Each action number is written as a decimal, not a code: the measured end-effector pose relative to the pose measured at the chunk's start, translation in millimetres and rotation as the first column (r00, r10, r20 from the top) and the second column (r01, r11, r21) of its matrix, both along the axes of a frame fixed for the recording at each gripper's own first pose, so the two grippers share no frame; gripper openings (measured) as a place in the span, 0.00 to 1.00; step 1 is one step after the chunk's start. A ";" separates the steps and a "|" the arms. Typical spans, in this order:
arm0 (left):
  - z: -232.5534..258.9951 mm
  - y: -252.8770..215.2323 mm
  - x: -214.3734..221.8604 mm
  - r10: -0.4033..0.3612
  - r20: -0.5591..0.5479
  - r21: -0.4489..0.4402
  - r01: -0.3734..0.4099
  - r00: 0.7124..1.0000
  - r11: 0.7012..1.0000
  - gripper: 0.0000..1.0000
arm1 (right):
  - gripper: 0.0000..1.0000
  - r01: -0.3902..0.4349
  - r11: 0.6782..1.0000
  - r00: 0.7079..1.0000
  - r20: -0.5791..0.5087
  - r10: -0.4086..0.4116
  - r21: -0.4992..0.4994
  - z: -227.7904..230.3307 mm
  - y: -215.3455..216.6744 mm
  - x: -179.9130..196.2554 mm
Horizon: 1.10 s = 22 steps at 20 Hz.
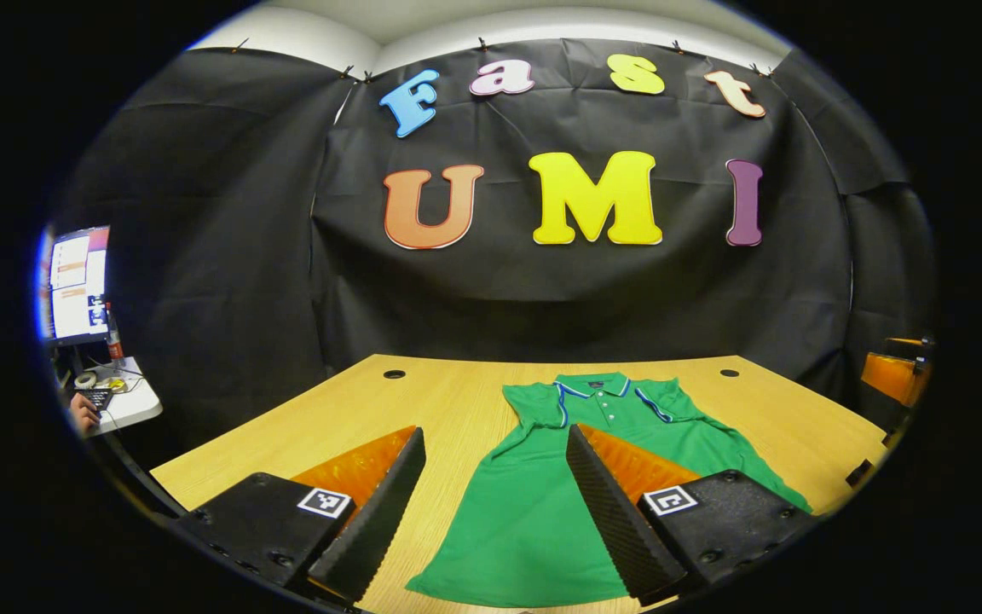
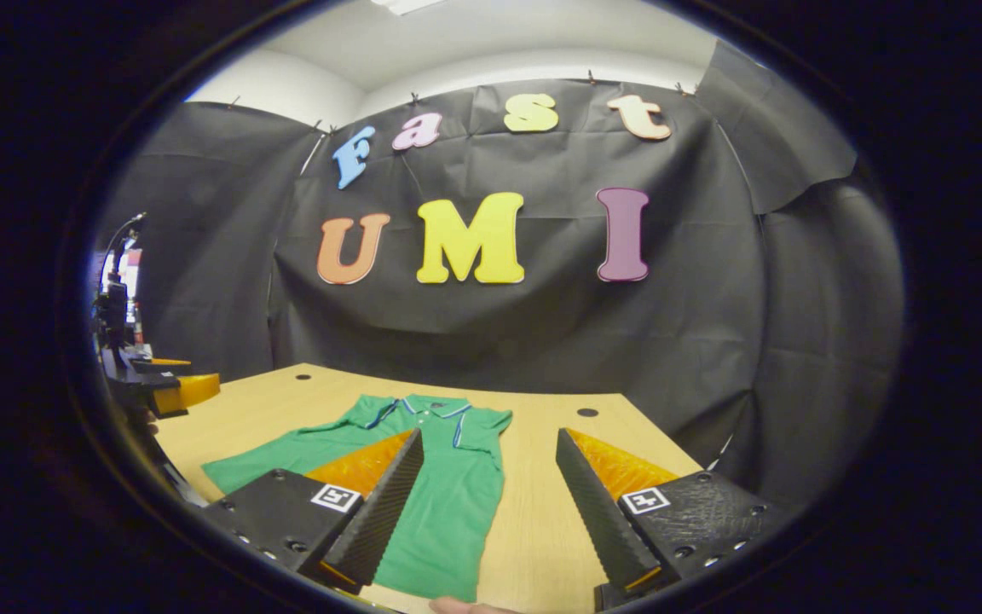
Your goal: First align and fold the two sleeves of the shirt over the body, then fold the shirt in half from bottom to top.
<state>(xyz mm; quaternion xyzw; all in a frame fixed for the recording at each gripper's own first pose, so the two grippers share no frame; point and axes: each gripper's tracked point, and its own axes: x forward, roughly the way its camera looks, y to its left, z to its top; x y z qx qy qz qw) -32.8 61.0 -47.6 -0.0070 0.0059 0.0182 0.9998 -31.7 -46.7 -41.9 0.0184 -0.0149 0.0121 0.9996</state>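
The green shirt lies flat on the table, collar away; both grippers hover with jaws spread. Best pinch each sleeve at its cuff, then fold inward evenly

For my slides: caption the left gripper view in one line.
Open left gripper poised above a green polo shirt lying flat, collar far, on the wooden table, folding not yet begun.
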 end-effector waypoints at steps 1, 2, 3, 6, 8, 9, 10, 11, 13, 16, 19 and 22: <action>-4.1 3.1 2.0 0.005 -0.006 -0.007 -0.005 1.000 1.000 1.00 | 0.95 0.004 1.000 1.000 -0.003 -0.004 0.000 -4.4 -0.3 -0.2; -11.5 5.0 4.7 0.006 -0.015 -0.014 -0.006 1.000 1.000 1.00 | 0.95 0.014 1.000 1.000 -0.010 -0.014 -0.002 -11.3 -2.2 0.4; -22.4 6.1 5.9 0.002 -0.033 -0.017 -0.003 0.999 1.000 1.00 | 0.95 0.021 1.000 0.999 -0.025 -0.021 0.001 -20.6 -3.1 0.7; -72.6 14.8 5.4 0.011 -0.155 0.005 -0.011 0.988 1.000 1.00 | 0.96 0.022 1.000 0.994 -0.106 -0.020 0.013 -62.4 1.6 4.3; -100.8 19.5 0.2 0.016 -0.220 0.029 -0.010 0.975 1.000 1.00 | 0.95 0.024 1.000 0.987 -0.161 -0.025 -0.008 -92.5 3.5 4.2; -112.4 17.7 -3.4 0.004 -0.243 0.029 0.003 0.970 1.000 1.00 | 0.96 0.018 1.000 0.982 -0.186 -0.020 -0.013 -107.0 6.4 2.2; -121.9 16.3 -7.8 -0.010 -0.262 0.019 0.016 0.965 1.000 1.00 | 0.96 0.006 1.000 0.978 -0.208 -0.008 -0.012 -120.9 11.0 0.5; -128.4 15.1 -10.8 -0.023 -0.277 0.004 0.025 0.960 1.000 1.00 | 0.96 -0.010 1.000 0.973 -0.229 0.008 -0.010 -133.1 15.4 -3.0; -137.5 15.7 -16.9 -0.041 -0.296 -0.015 0.038 0.954 0.999 1.00 | 0.96 -0.033 0.999 0.965 -0.262 0.031 -0.003 -152.7 21.8 -11.1; -146.1 17.1 -16.9 -0.047 -0.308 -0.020 0.043 0.950 0.999 1.00 | 0.96 -0.036 0.999 0.957 -0.287 0.038 0.013 -165.6 23.2 -14.8; -156.6 17.5 -14.3 -0.047 -0.337 -0.034 0.038 0.941 0.999 1.00 | 0.96 -0.039 0.999 0.952 -0.303 0.047 0.033 -171.5 24.6 -11.9; -167.8 20.6 -12.5 -0.037 -0.356 -0.051 0.020 0.934 0.998 1.00 | 0.95 -0.065 0.996 0.939 -0.335 0.080 0.054 -184.5 33.0 -9.9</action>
